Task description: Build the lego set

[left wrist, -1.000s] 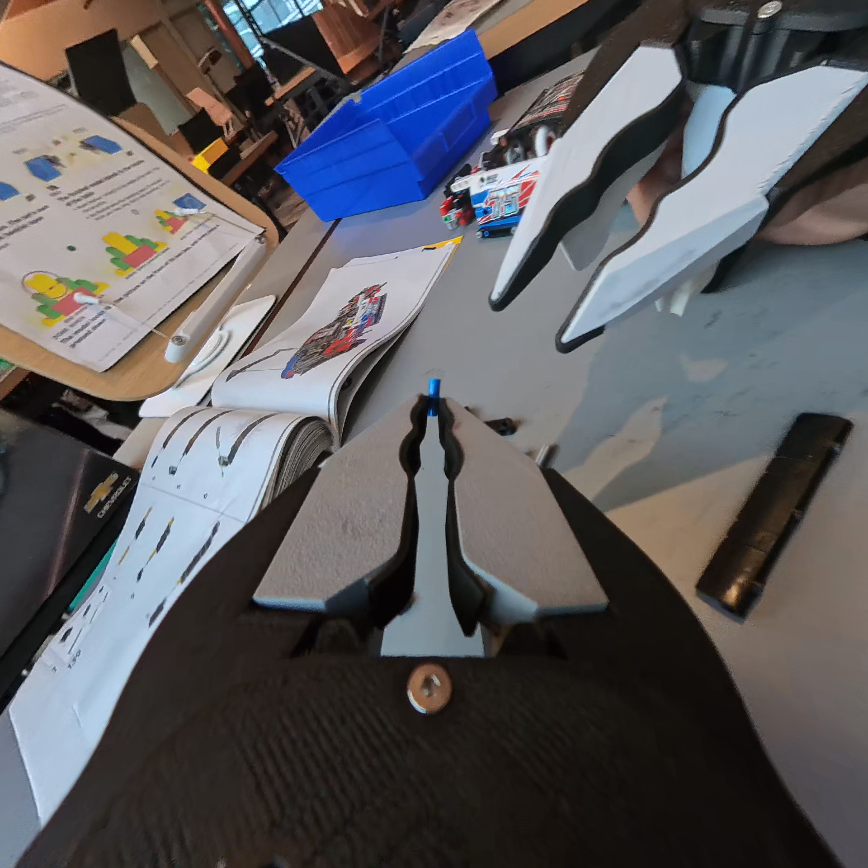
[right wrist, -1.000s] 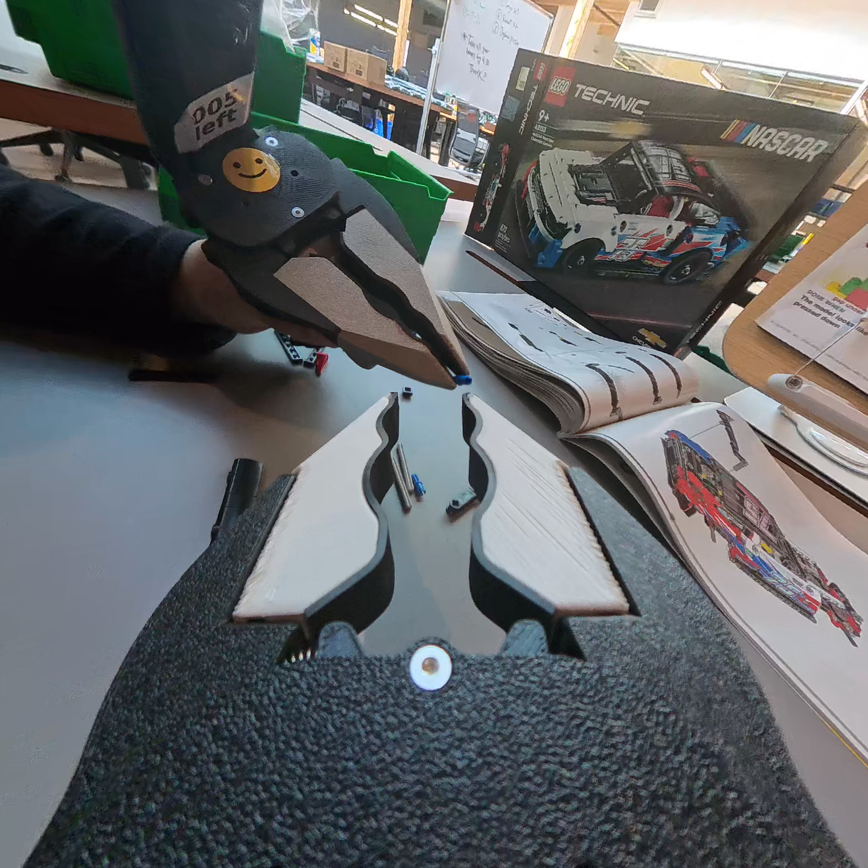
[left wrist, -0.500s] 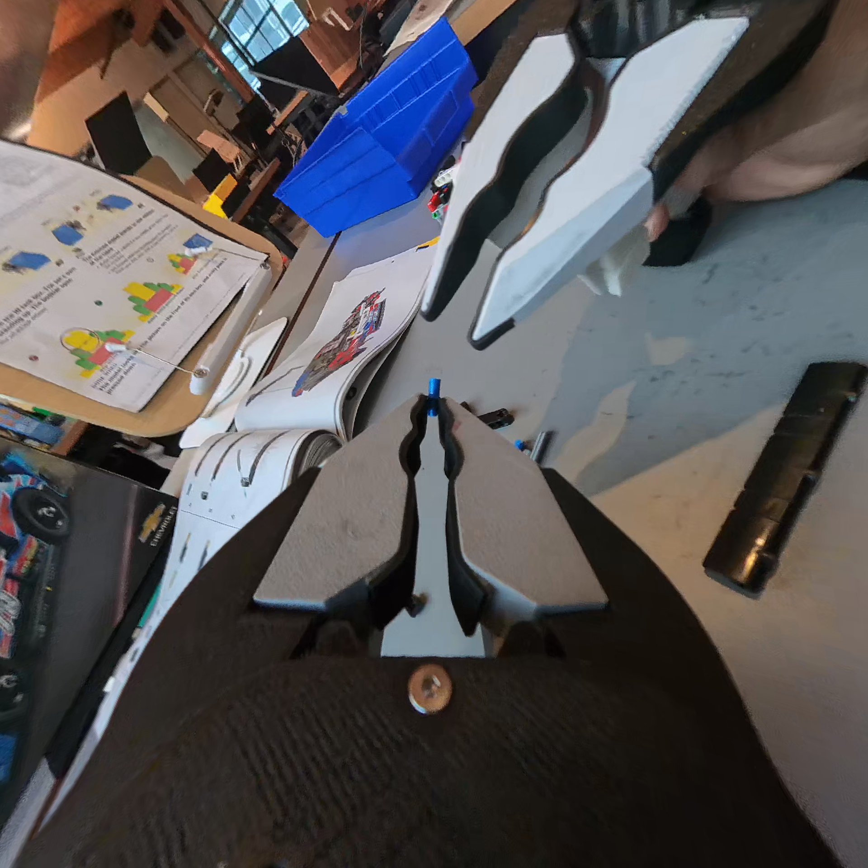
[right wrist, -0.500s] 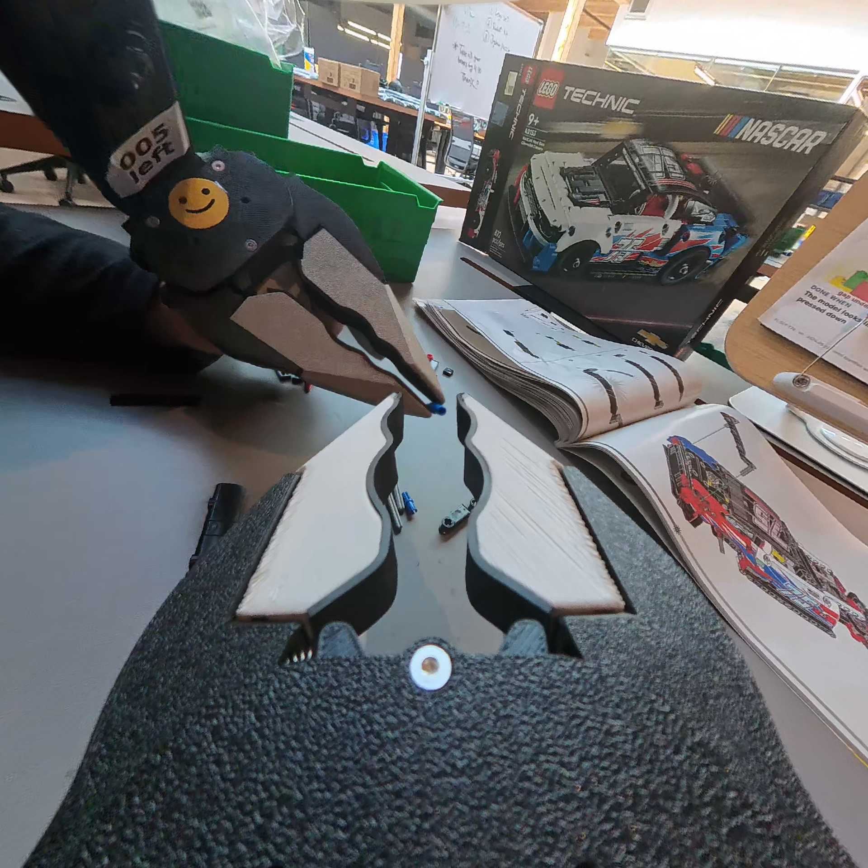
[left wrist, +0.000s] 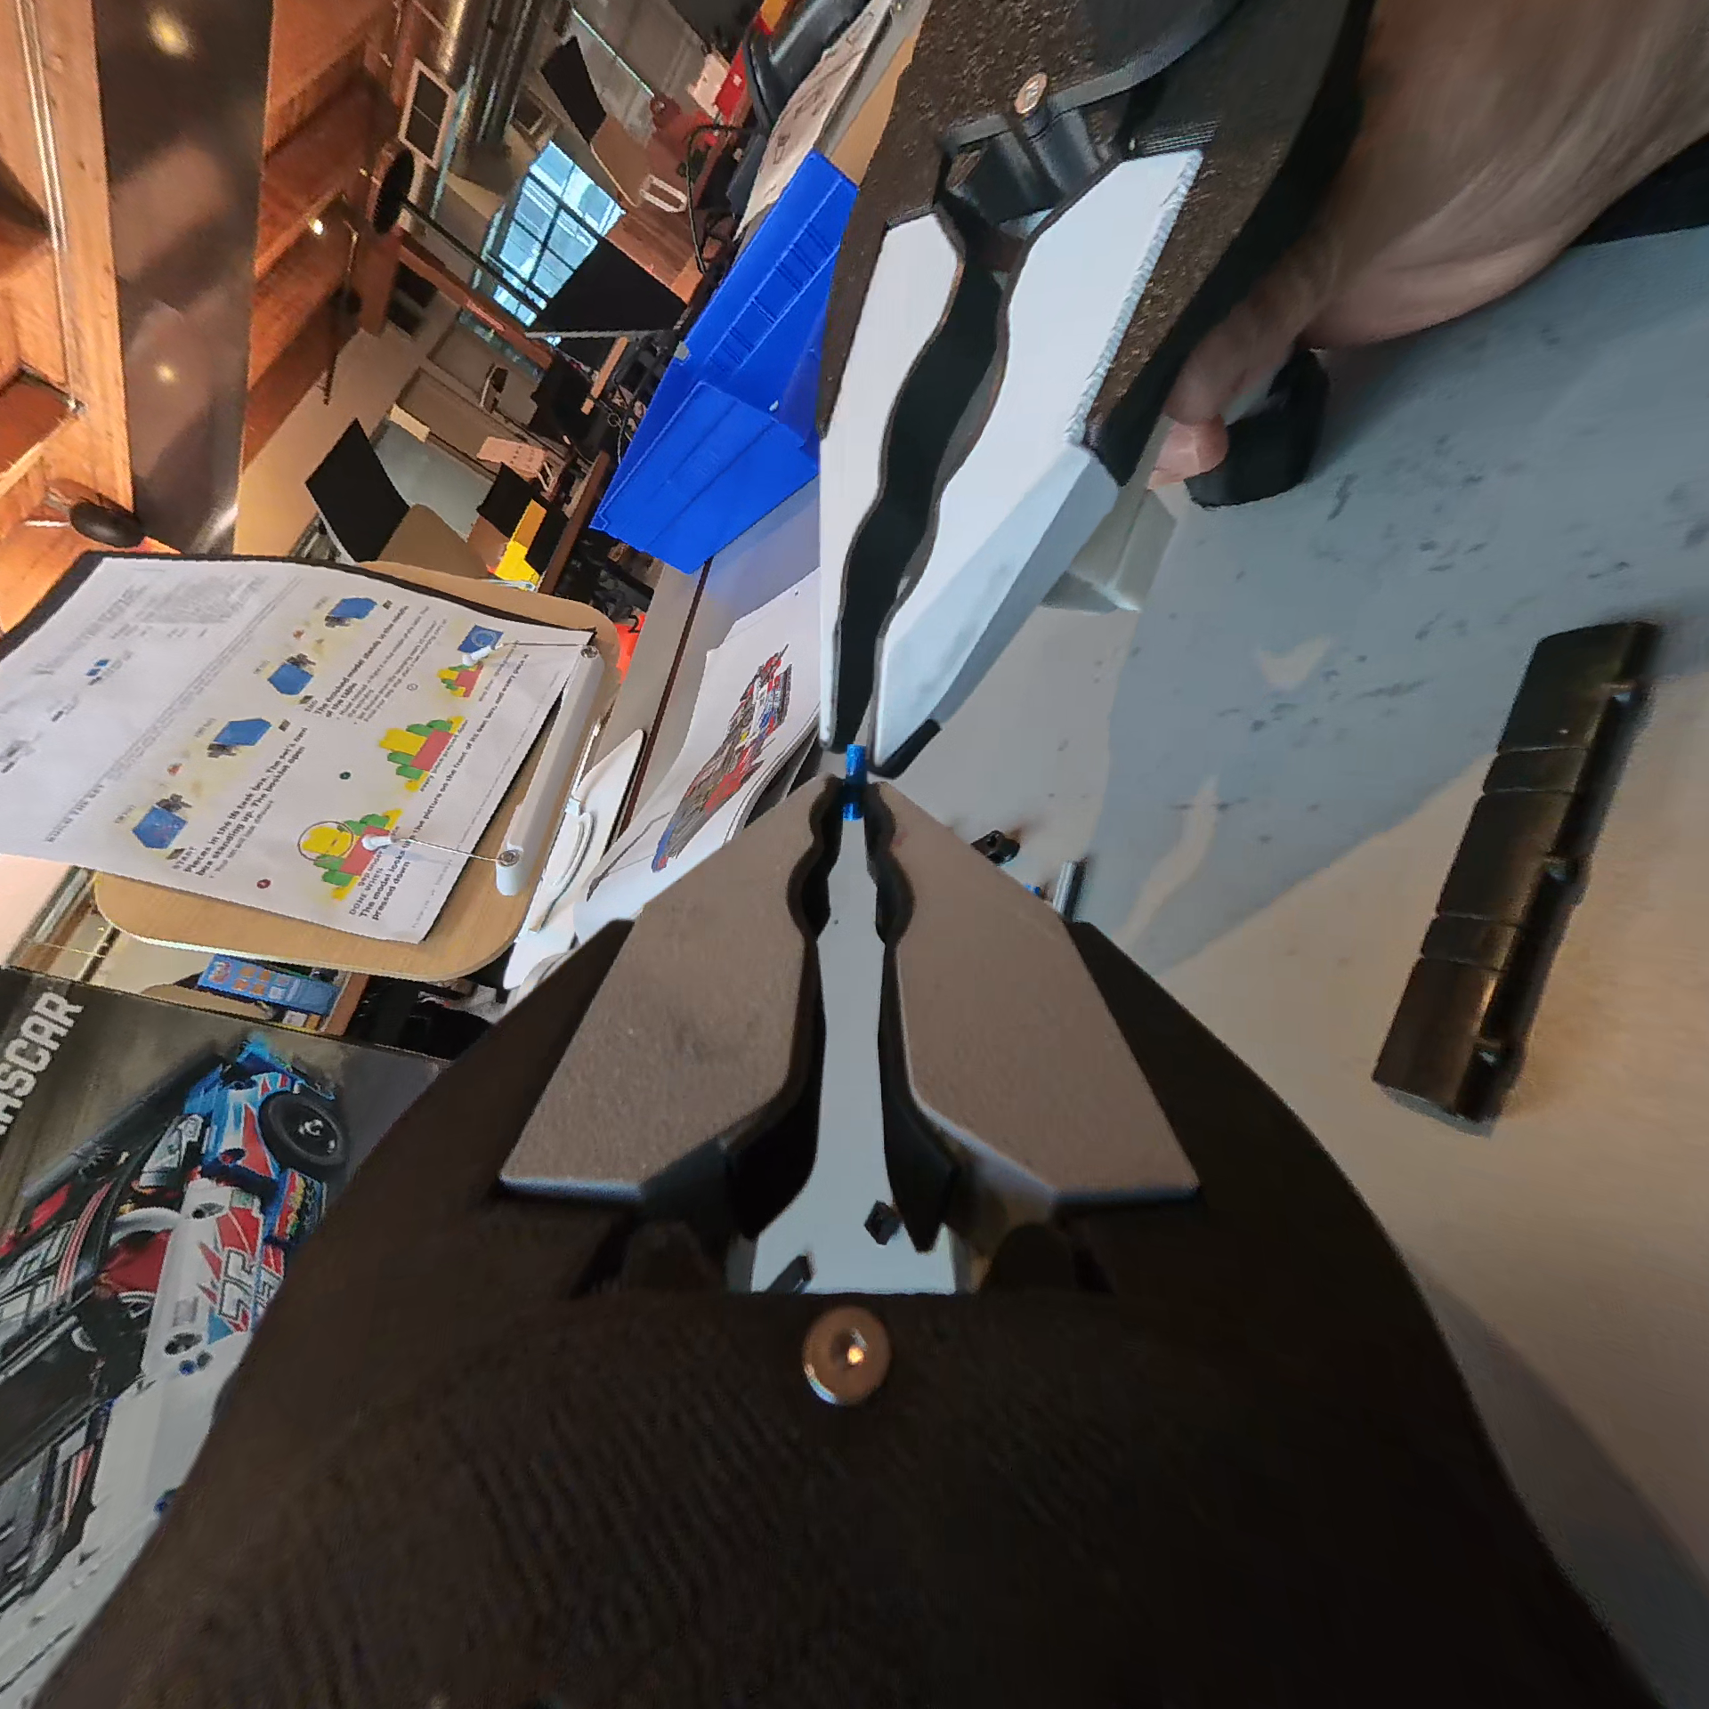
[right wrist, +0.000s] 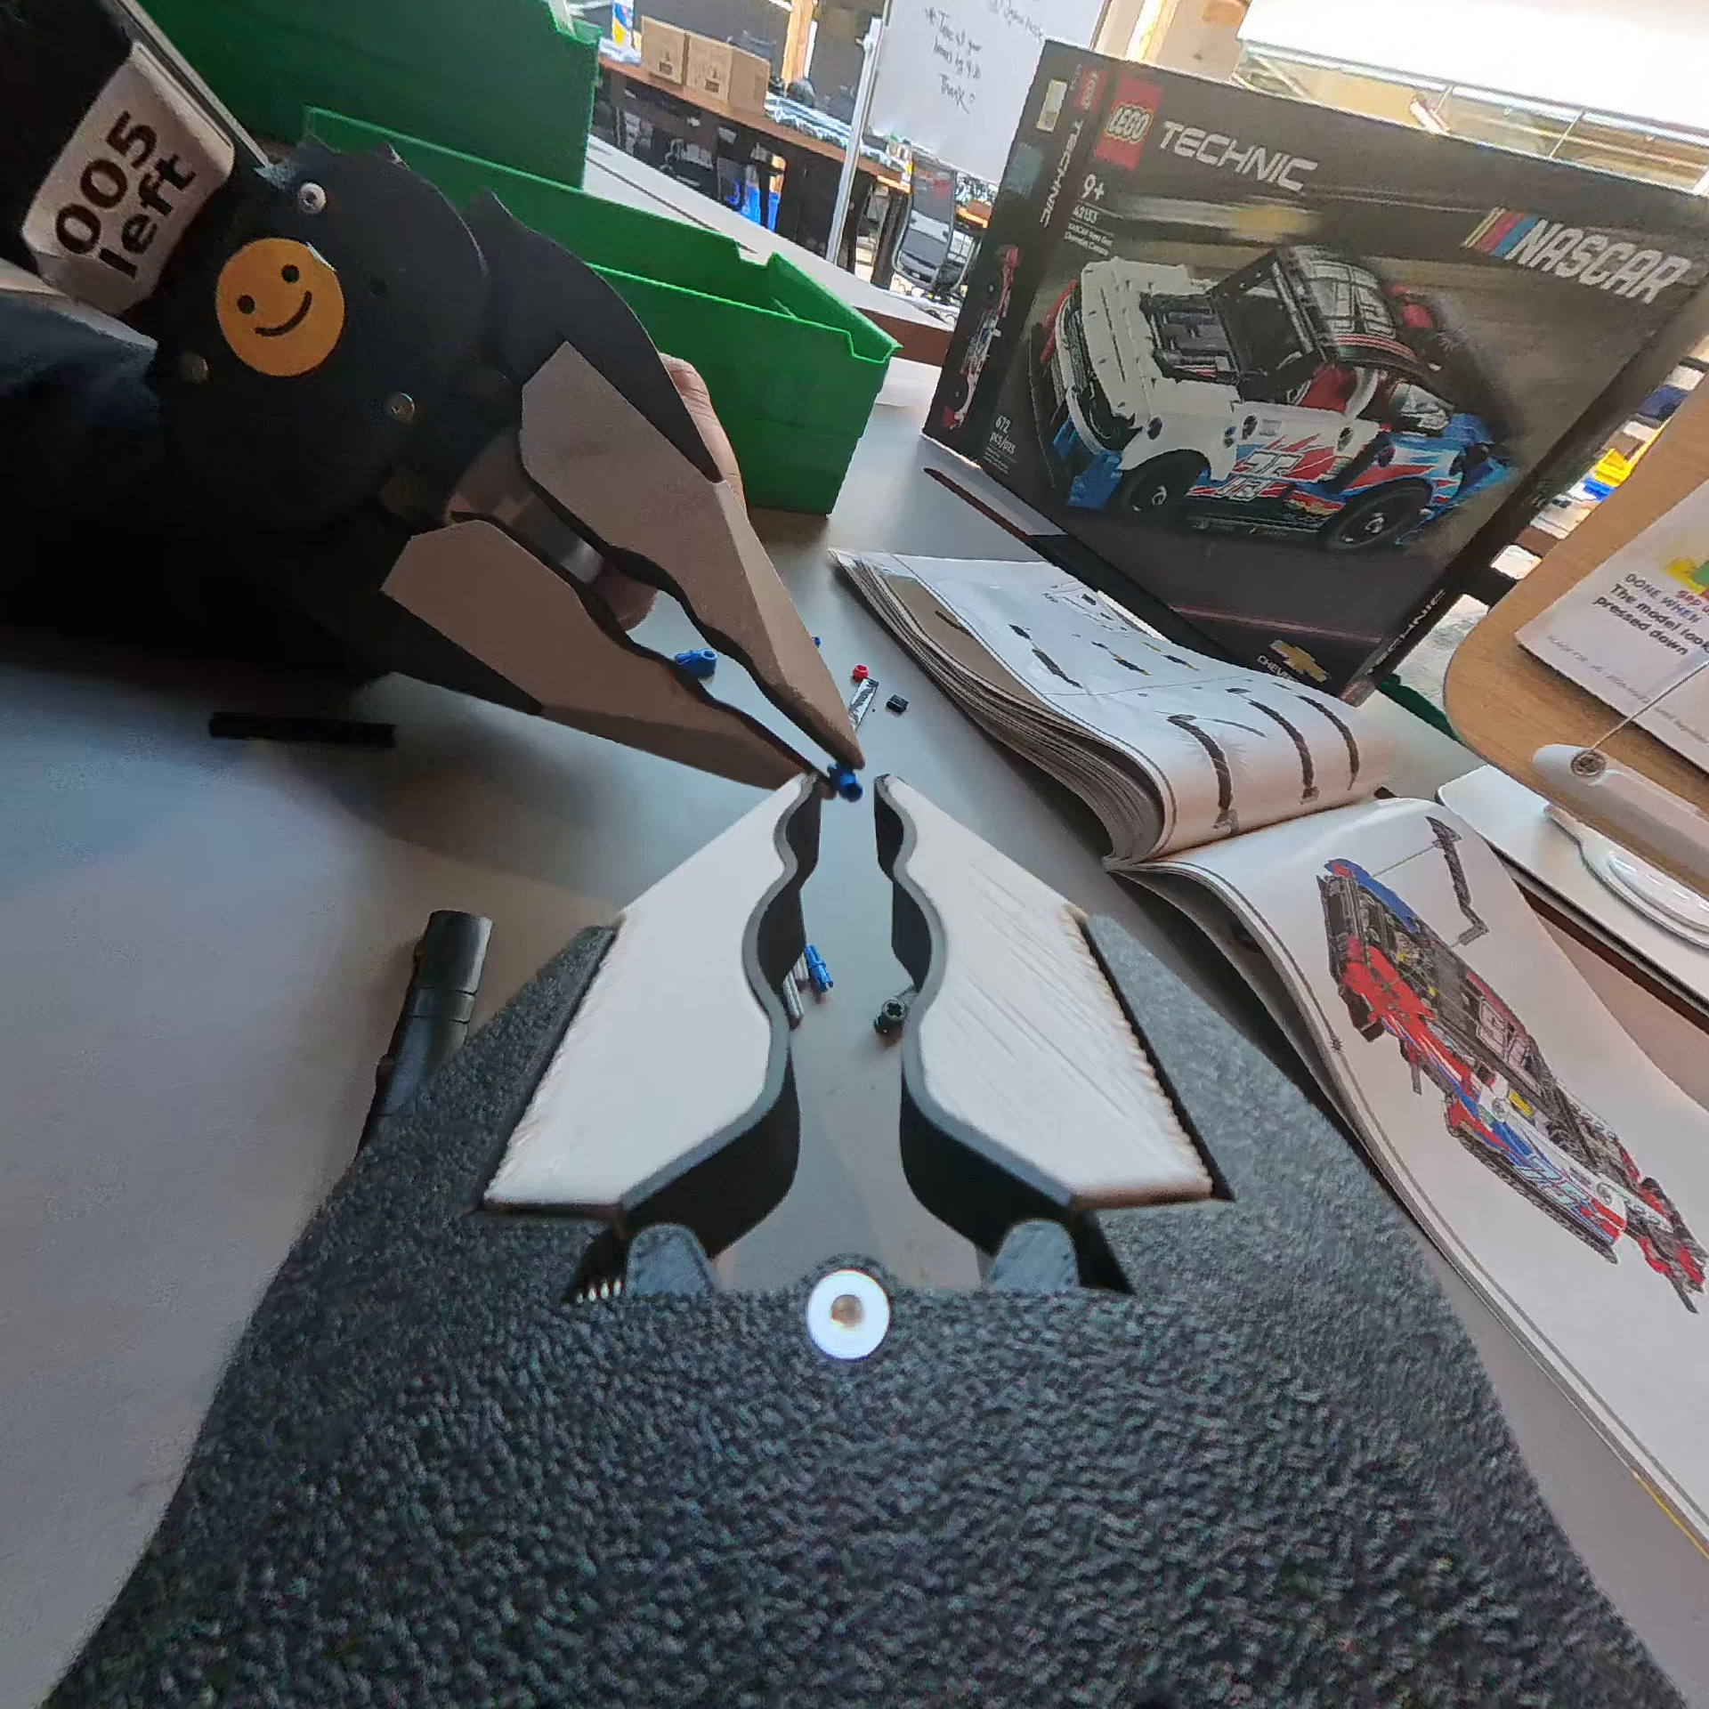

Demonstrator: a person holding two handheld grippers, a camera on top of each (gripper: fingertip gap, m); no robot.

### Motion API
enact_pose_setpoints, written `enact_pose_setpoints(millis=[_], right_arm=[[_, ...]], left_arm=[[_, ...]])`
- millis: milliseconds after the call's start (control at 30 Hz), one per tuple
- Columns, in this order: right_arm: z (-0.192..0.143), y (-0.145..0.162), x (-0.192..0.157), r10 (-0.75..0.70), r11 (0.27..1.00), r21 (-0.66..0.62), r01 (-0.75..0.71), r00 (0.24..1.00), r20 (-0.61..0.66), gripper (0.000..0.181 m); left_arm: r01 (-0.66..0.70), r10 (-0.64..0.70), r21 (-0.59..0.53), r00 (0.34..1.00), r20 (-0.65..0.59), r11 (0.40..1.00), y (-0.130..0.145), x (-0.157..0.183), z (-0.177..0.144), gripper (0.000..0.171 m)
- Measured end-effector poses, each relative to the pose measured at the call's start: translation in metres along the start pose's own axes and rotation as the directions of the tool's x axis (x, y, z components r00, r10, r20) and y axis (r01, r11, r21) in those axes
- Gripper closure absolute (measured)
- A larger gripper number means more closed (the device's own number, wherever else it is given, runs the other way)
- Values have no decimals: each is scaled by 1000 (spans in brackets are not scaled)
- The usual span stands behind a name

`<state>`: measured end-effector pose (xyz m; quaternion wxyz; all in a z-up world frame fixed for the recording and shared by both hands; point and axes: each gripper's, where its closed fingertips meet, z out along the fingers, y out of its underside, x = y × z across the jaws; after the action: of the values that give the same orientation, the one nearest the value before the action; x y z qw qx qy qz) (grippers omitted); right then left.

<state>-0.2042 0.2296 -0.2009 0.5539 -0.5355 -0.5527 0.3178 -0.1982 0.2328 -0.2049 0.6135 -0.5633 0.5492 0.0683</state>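
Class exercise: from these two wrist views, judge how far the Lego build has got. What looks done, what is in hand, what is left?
Done: the instruction booklet lies open and loose pieces are on the table. No assembled part is visible. In hand: the left gripper is shut on a small blue pin, its tip between the open right gripper fingertips, seemingly a handover. Left: apparently nearly the whole build.

Blue pin [left wrist: 852, 793], green bins [right wrist: 740, 351], blue bin [left wrist: 740, 407], grey table [right wrist: 185, 879].

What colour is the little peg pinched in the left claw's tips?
Blue. The peg shows best in the right wrist view, clamped by the left claw.
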Motion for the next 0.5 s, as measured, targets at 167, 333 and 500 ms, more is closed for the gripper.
enact_pose_setpoints(millis=[167, 333, 500], right_arm=[[0, 0, 0, -1, 1000, -2, 1, 1000, -1, 177], [0, 1, -1, -29, 1000, -8, 29, 1000, -8, 177], [-1, 1, -4, -42, 999, -10, 42, 999, -3, 177]], left_arm=[[-15, 15, 2, 1000, 6, 1000, -2, 0, 0, 171], [-26, 26, -3, 1000, 0, 1000, -2, 2, 0, 170], [-83, 83, -6, 997, 2, 997, -2, 4, -1, 171]])
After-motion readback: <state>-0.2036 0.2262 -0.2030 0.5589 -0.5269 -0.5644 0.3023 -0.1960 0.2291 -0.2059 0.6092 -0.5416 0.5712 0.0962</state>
